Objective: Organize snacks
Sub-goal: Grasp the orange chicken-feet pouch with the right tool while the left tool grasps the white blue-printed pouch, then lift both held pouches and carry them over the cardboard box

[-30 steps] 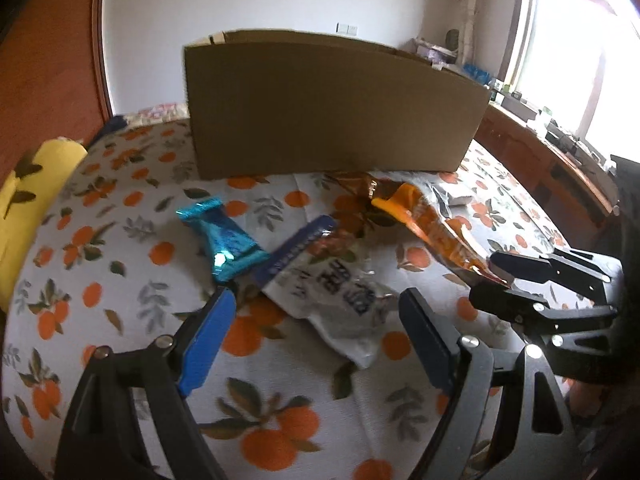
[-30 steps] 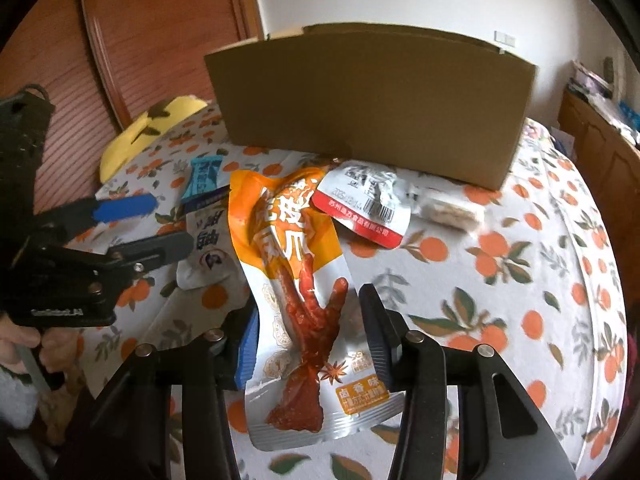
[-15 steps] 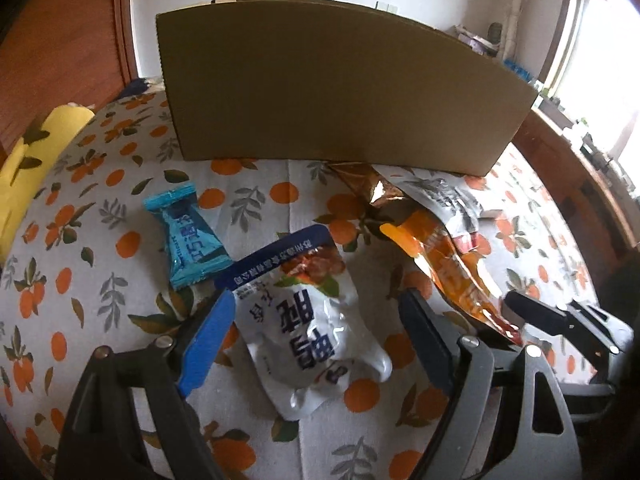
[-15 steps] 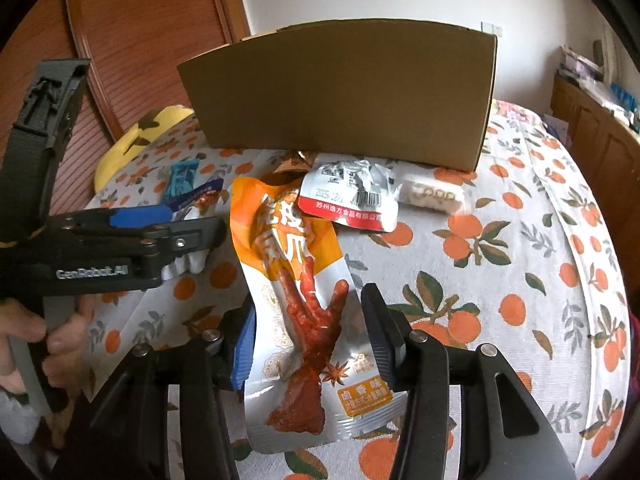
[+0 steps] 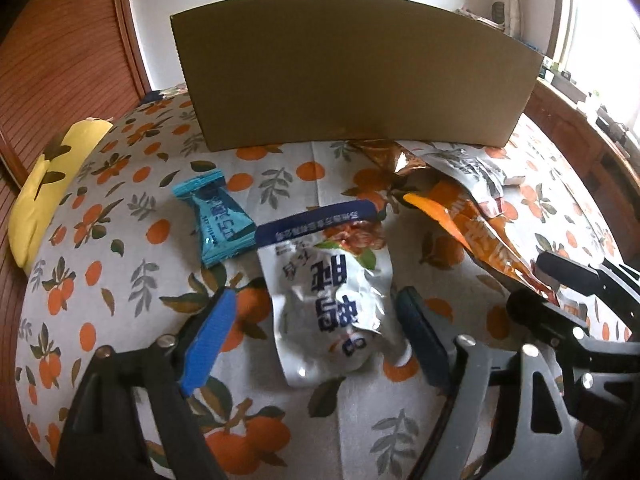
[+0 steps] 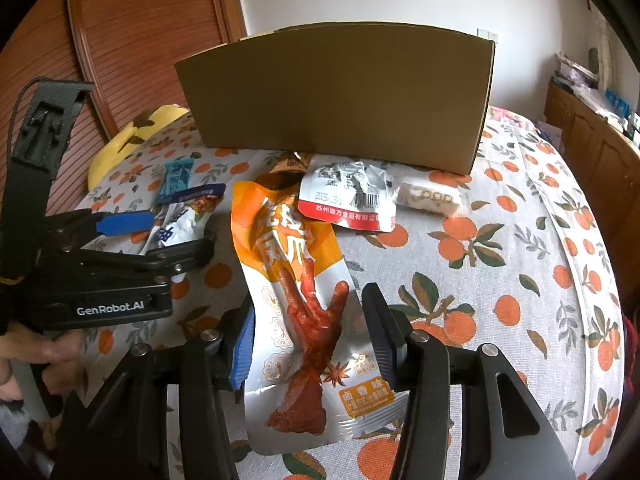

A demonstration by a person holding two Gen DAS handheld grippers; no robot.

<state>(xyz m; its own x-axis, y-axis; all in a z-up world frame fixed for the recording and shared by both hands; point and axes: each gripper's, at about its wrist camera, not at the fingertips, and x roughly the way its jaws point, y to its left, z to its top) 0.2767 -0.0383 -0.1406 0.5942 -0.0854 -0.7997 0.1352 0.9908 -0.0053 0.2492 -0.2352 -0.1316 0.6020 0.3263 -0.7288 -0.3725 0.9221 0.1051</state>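
A cardboard box (image 5: pixel 352 76) stands at the back of the table; it also shows in the right wrist view (image 6: pixel 336 96). My left gripper (image 5: pixel 316 336) is open, its fingers on either side of a silver-and-blue snack pouch (image 5: pixel 332 304) lying on the cloth. A teal candy packet (image 5: pixel 218 220) lies to its left. My right gripper (image 6: pixel 312 340) is open around the lower part of an orange chicken-feet pouch (image 6: pixel 300 292). A red-and-white packet (image 6: pixel 348 196) and a small white wrapped snack (image 6: pixel 432 200) lie near the box.
The table has a white cloth with orange fruit print (image 6: pixel 520 280). A yellow cushion (image 5: pixel 52 184) sits at the left edge. A wooden door (image 6: pixel 140 40) stands behind on the left, and wooden cabinets (image 6: pixel 592 140) on the right.
My left gripper has moved forward and lower, so the silver-and-blue pouch now lies between its fingers. My right gripper stays around the orange pouch, slightly closer to the box.
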